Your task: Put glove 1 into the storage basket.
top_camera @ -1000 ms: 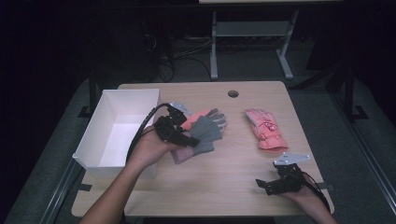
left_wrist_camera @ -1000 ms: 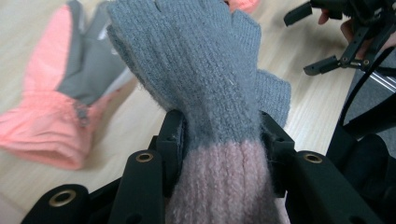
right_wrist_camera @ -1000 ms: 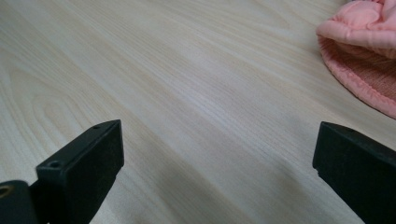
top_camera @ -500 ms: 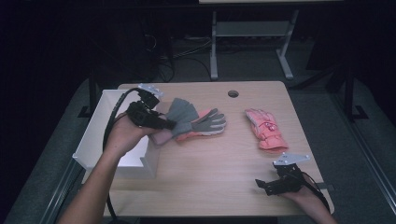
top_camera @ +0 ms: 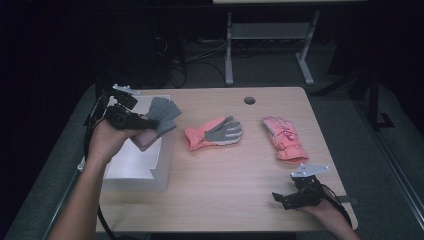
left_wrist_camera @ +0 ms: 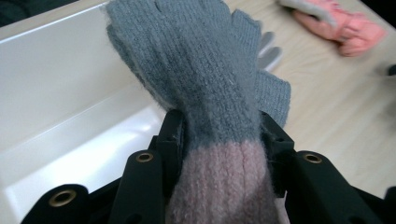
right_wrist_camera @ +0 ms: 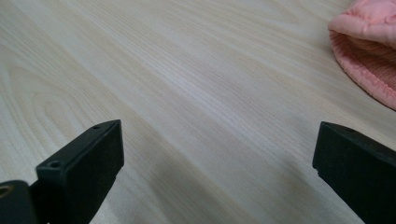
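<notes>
Both black jaws of left claw (left_wrist_camera: 219, 135) clamp fuzzy grey-pink knitted glove (left_wrist_camera: 210, 84).

Fuzzy grey-and-pink knit glove (left_wrist_camera: 219, 93) over smooth, glossy white plastic bin (left_wrist_camera: 70, 102); beside the bin, matt pale wood-grain counter (right_wrist_camera: 187, 93); matt black tongs (left_wrist_camera: 219, 149).

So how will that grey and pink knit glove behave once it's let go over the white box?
Probably floppy: the glove is soft knit, its fingers splaying beyond the left gripper. Likely light, held by the cuff alone. It should crumple into the white box, not roll.
</notes>
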A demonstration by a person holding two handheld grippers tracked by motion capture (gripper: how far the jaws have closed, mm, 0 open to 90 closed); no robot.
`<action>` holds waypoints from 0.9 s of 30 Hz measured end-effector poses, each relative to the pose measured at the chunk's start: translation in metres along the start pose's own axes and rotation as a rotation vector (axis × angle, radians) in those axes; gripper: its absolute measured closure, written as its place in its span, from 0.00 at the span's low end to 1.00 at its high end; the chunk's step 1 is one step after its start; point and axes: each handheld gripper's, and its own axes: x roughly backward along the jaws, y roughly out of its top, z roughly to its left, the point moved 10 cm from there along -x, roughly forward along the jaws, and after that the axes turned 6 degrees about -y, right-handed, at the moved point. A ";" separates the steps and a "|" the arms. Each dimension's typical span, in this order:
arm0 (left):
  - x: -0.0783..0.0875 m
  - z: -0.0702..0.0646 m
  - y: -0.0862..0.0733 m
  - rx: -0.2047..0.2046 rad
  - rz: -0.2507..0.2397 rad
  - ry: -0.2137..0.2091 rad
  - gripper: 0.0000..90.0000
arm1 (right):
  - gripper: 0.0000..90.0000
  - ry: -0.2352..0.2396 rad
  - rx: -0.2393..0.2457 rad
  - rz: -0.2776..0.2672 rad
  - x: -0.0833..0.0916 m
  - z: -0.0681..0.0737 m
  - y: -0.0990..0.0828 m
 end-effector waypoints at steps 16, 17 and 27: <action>-0.015 0.077 -0.041 0.147 0.039 0.153 0.66 | 0.02 -0.002 0.002 0.004 0.000 0.001 -0.001; -0.021 0.083 -0.047 0.168 0.055 0.165 0.66 | 0.02 -0.002 0.003 0.003 0.000 0.000 -0.001; -0.053 0.106 -0.072 0.232 0.133 0.205 0.66 | 0.02 -0.001 0.008 0.004 0.000 0.001 -0.001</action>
